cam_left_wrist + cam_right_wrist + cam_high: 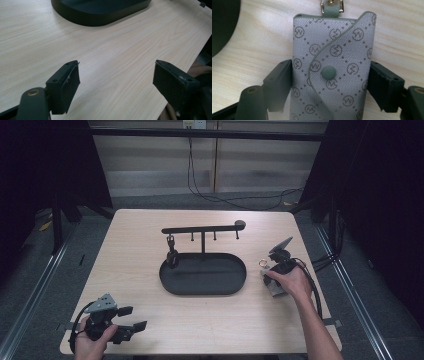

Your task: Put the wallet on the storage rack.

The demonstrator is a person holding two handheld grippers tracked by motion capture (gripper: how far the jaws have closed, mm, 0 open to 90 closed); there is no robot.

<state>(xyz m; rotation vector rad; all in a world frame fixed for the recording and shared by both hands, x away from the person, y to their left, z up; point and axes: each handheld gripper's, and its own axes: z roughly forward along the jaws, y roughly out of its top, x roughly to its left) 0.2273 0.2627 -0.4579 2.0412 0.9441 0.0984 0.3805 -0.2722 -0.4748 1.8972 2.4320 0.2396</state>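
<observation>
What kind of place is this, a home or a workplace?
Probably a lab or recording booth, not a home. A bare wooden table stands between black curtains, cables run loose over the grey floor, and each hand holds a gripper: the left gripper and the right gripper.

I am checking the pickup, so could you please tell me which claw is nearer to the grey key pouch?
The right claw: its jaws flank the grey key pouch and touch both sides. The left claw sits open at the table's near left corner, far from it.
</observation>
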